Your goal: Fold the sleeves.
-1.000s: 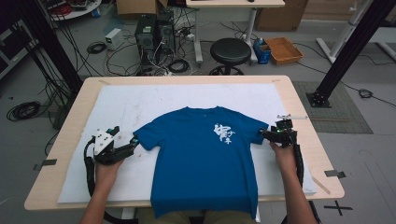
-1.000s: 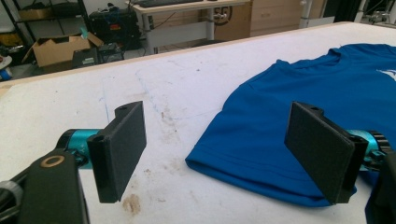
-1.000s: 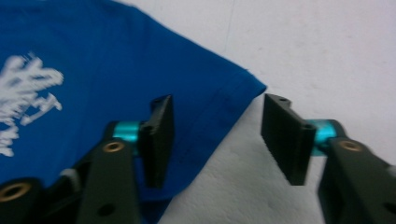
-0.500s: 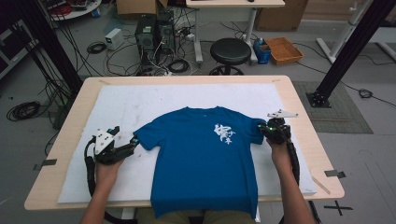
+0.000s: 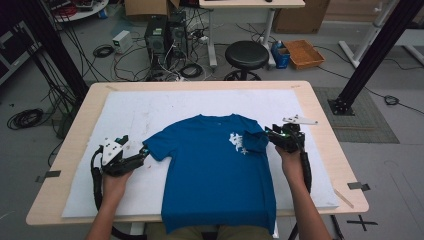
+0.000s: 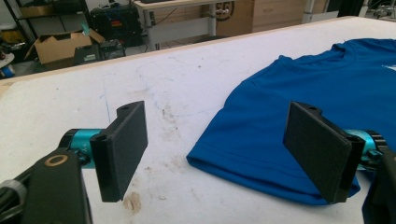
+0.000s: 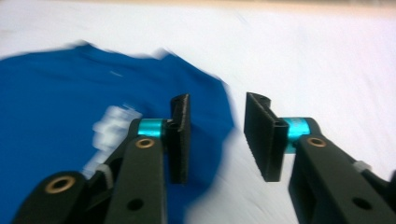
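A blue T-shirt (image 5: 210, 170) with a white chest print (image 5: 235, 141) lies face up on the white mat (image 5: 150, 110); its hem hangs over the near table edge. Its right sleeve (image 5: 255, 141) is folded inward over the print. My right gripper (image 5: 269, 133) sits at that fold; in the right gripper view, which is blurred, it (image 7: 217, 133) stands open above the shirt (image 7: 56, 93). My left gripper (image 5: 144, 151) rests by the left sleeve. In the left gripper view it (image 6: 217, 140) is wide open, with the sleeve hem (image 6: 261, 163) lying between the jaws, untouched.
The mat covers most of the wooden table (image 5: 320, 115). Beyond the far edge stand a black stool (image 5: 246, 52), computer towers (image 5: 162, 35), floor cables and a cardboard tray (image 5: 303, 52). A black frame post (image 5: 370, 55) rises at the right. The person's forearms enter from below.
My right gripper moved inward to the left, and the right sleeve now lies folded over the chest print. The left gripper stayed where it was.
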Available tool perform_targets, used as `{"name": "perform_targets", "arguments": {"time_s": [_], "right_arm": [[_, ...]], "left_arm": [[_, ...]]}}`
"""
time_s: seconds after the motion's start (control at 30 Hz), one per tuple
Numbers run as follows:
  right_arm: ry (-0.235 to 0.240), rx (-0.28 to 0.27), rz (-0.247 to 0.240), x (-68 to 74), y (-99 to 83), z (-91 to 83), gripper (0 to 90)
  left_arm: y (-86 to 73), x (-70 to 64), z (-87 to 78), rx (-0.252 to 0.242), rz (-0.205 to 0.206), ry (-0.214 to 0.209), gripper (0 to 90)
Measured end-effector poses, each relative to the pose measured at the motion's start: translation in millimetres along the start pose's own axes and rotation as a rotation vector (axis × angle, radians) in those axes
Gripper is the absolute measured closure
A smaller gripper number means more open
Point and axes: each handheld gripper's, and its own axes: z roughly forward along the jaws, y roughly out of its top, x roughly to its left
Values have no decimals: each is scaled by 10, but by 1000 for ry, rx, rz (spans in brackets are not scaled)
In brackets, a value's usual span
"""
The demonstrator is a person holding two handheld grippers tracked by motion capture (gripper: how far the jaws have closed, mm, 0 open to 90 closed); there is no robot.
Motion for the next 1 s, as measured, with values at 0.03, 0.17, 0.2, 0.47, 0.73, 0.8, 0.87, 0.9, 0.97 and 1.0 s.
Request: {"name": "perform_targets", "arguments": {"time_s": [0.03, 0.17, 0.2, 0.47, 0.73, 0.8, 0.87, 0.9, 0.97, 1.0], "right_arm": [[-15, 24, 13, -53, -32, 19, 613], [-19, 85, 16, -108, -105, 102, 626], [-8, 101, 10, -102, -116, 126, 657], [451, 213, -183, 306, -102, 286, 669], [172, 86, -83, 153, -53, 214, 683], [173, 119, -136, 253, -69, 303, 663], [119, 154, -182, 352, -63, 396, 678], [87, 164, -196, 377, -62, 439, 757], [104, 187, -188, 402, -70, 510, 840], [131, 199, -199, 420, -75, 526, 869]], "left_arm": [[0, 0, 1, 0, -1, 0, 221], [0, -1, 6, -2, 2, 0, 220], [0, -1, 6, 0, 4, 0, 220], [1, 0, 5, 1, 8, -3, 222], [3, -10, 14, 7, 9, 1, 224], [4, -10, 13, 10, 15, 1, 225], [3, -14, 13, 8, 14, 2, 225], [3, -17, 13, 7, 15, -1, 225], [3, -18, 13, 7, 18, -2, 225], [3, -17, 14, 9, 17, -2, 225]]}}
